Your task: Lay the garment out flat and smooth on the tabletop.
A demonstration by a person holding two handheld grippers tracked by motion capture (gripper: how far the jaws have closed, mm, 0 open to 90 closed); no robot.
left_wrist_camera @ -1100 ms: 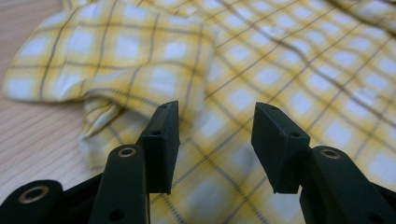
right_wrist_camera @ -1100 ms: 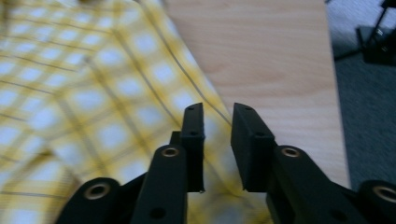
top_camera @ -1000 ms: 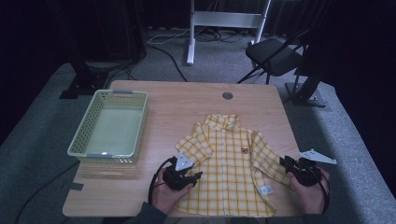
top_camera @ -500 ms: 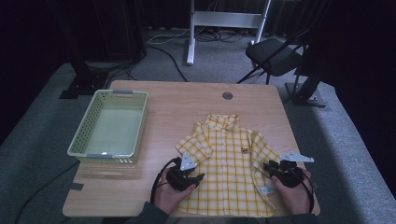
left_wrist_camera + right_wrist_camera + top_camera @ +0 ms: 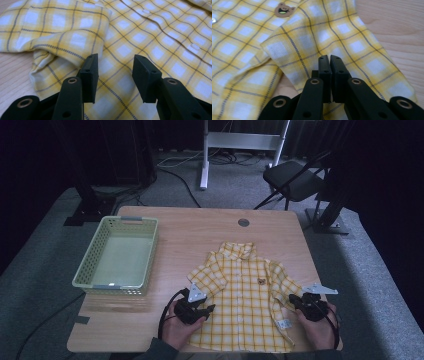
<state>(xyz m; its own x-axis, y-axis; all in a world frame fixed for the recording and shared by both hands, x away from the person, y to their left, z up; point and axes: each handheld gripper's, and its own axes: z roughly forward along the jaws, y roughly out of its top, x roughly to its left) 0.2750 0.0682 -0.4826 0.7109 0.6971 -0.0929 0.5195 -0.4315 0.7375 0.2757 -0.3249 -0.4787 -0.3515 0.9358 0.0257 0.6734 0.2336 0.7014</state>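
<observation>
Centrally on the near half of the wooden table (image 5: pixel 200 227) lies a yellow checked shirt (image 5: pixel 245 295), spread flat with its front up, collar toward the far edge and hem at the near edge; a small bear badge (image 5: pixel 260 281) marks the chest and a white tag (image 5: pixel 284 324) shows near the hem on the right. Left gripper (image 5: pixel 207 308): held in the left hand (image 5: pixel 177 325) at the shirt's left side, just below the left sleeve; its jaws have just been closing a little yet stand clearly apart, hovering over the cloth with fabric beneath the gap and nothing pinched, as the left gripper view confirms (image 5: pixel 115 75). Right gripper (image 5: pixel 295 301): held in the right hand (image 5: pixel 317 330) at the right sleeve; its jaws have just been closing and now sit nearly together, and the right gripper view (image 5: pixel 330 65) places their tips low on the sleeve's hem, though whether cloth is caught between the pads cannot be told. To the left, well apart from the shirt, stands a pale green perforated basket (image 5: pixel 90 265). Beyond the table, on grey carpet, a dark folding chair (image 5: pixel 295 180) stands at right.
</observation>
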